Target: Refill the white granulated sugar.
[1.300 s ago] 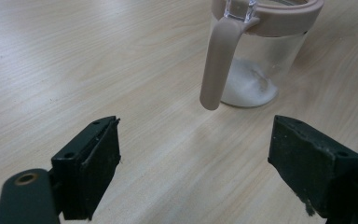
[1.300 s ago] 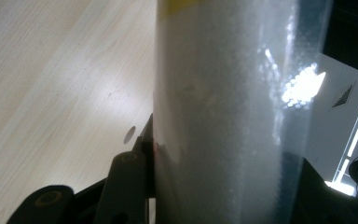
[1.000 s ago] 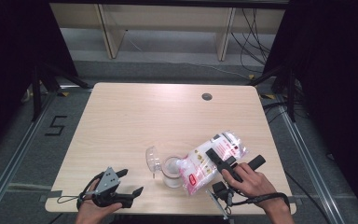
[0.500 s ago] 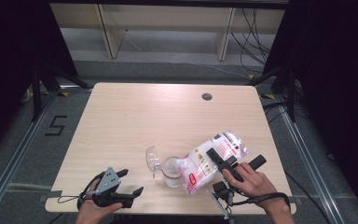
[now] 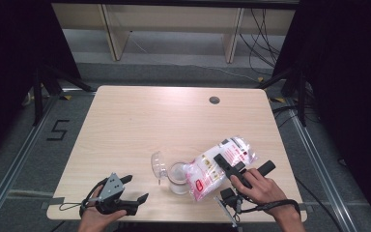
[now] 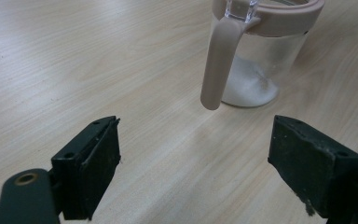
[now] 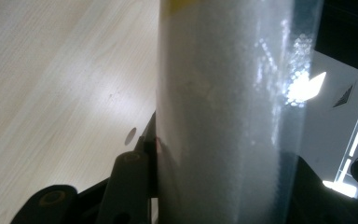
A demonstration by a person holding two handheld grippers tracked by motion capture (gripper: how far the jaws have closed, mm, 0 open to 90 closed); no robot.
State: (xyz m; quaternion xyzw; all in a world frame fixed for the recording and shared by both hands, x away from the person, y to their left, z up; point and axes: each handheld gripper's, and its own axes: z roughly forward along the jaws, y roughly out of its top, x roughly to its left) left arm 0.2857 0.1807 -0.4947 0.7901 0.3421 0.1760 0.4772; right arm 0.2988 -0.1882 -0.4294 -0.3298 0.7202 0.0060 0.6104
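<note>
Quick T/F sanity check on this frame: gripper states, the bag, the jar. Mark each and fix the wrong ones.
1. The right gripper is shut on the bag of white granules. True.
2. The left gripper holds the jar's handle. False: it is open, its fingers apart and short of the handle.
3. The clear jar is empty. False: a little white powder lies at its bottom.
4. The bag tilts toward the jar's mouth. True.
5. The jar's lid is closed. False: it stands flipped open at the jar's left.
</note>
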